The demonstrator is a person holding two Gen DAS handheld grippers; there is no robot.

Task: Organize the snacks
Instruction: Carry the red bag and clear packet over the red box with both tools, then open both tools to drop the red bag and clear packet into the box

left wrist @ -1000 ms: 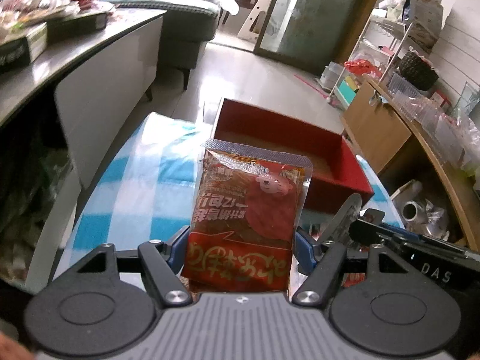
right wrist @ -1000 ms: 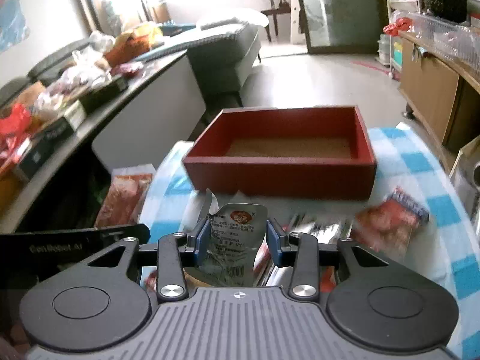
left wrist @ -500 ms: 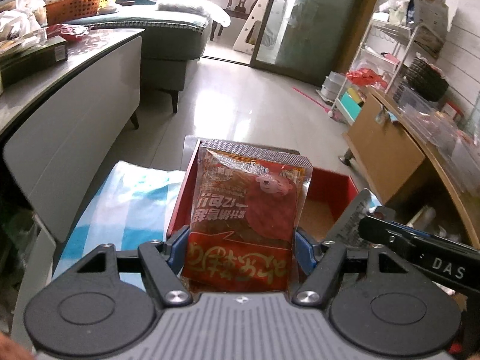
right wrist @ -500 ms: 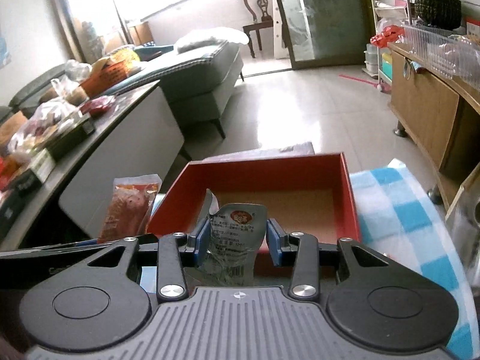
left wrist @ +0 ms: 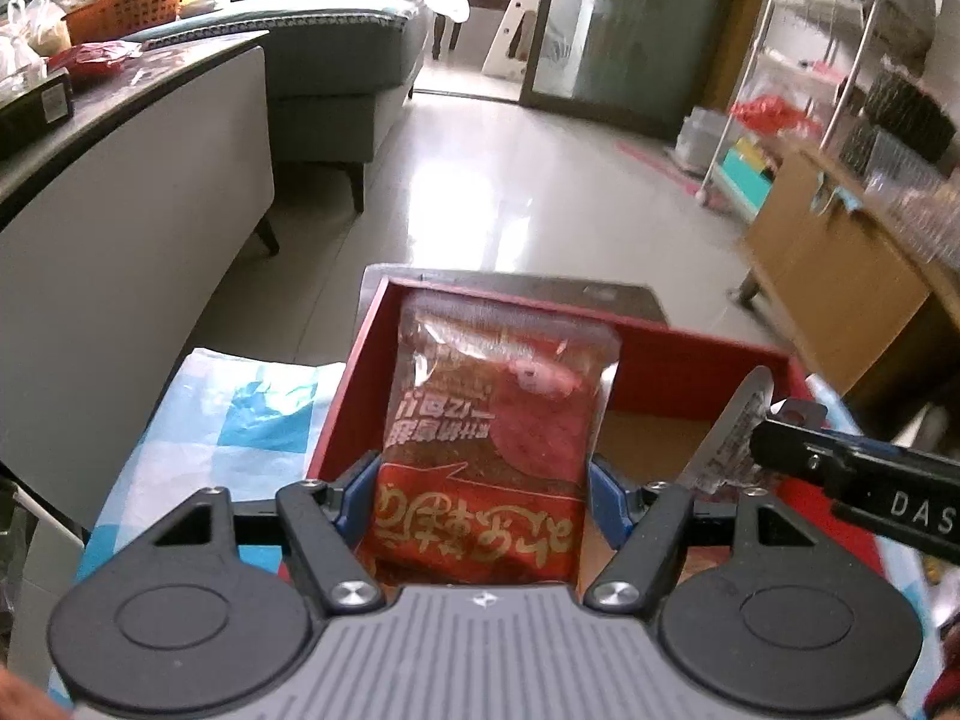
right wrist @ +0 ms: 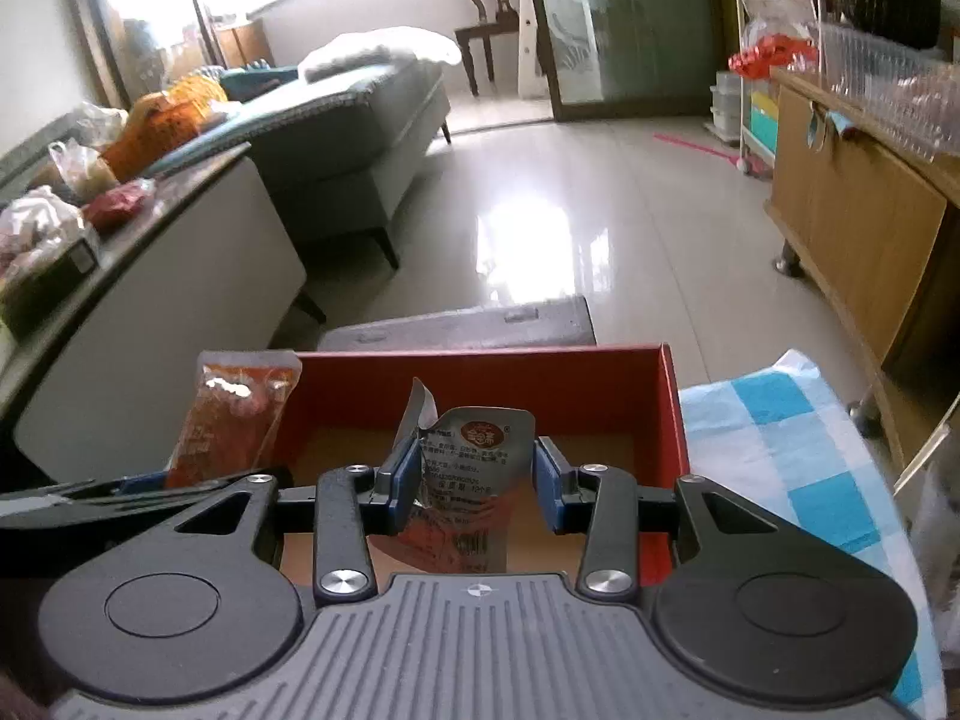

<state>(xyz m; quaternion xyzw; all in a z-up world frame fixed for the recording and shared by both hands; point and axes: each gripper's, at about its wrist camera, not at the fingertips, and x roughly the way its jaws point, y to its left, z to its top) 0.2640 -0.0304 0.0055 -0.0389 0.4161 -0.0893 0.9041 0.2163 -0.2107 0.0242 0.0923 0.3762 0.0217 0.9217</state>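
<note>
My left gripper (left wrist: 480, 501) is shut on a red snack packet (left wrist: 498, 438) with gold lettering, held upright over the left part of the red box (left wrist: 672, 360). My right gripper (right wrist: 474, 477) is shut on a silver foil snack packet (right wrist: 468, 468), held over the same red box (right wrist: 540, 378), whose brown cardboard floor shows bare. In the right wrist view the red snack packet (right wrist: 231, 414) stands at the box's left wall. The silver foil packet (left wrist: 729, 432) and the right gripper's black body show at the right of the left wrist view.
The box sits on a table with a blue and white checked cloth (left wrist: 240, 420) (right wrist: 798, 438). A grey counter (right wrist: 150, 276) with bags and an orange basket lies left, a grey sofa (right wrist: 360, 120) behind, a wooden cabinet (right wrist: 864, 222) right, and glossy floor beyond.
Both grippers have moved forward with their packets, from in front of the red box to over it. The loose snacks on the cloth have dropped out of view.
</note>
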